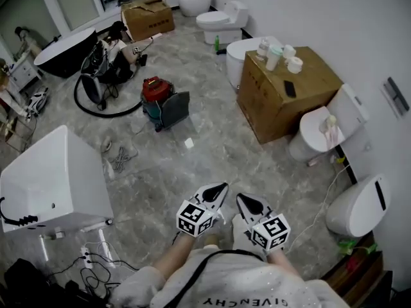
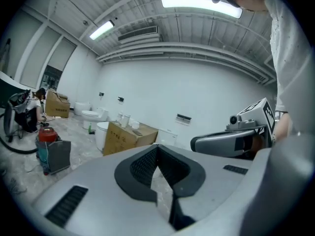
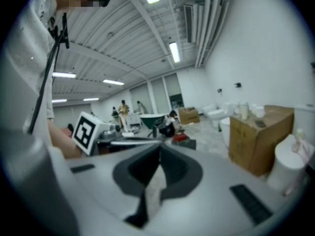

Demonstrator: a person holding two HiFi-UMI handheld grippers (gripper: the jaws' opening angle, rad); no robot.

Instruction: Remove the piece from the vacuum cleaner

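Note:
The vacuum cleaner (image 1: 156,94) stands on the marble floor well ahead of me. It has a red top and a teal body, and a dark flat piece (image 1: 174,109) leans at its right side. Its black hose (image 1: 96,104) loops away to the left. The vacuum cleaner (image 2: 48,146) shows small at the left of the left gripper view, and small past the jaws (image 3: 183,139) in the right gripper view. My left gripper (image 1: 221,187) and right gripper (image 1: 242,198) are side by side close to my body, both shut and empty, far from the vacuum.
A cardboard box (image 1: 286,92) with cups and a phone on top stands at the right among several toilets (image 1: 221,19). A white tub (image 1: 54,178) is at the left, a black tub (image 1: 64,53) beyond it. Cables (image 1: 119,158) lie on the floor. A person (image 1: 119,40) crouches far ahead.

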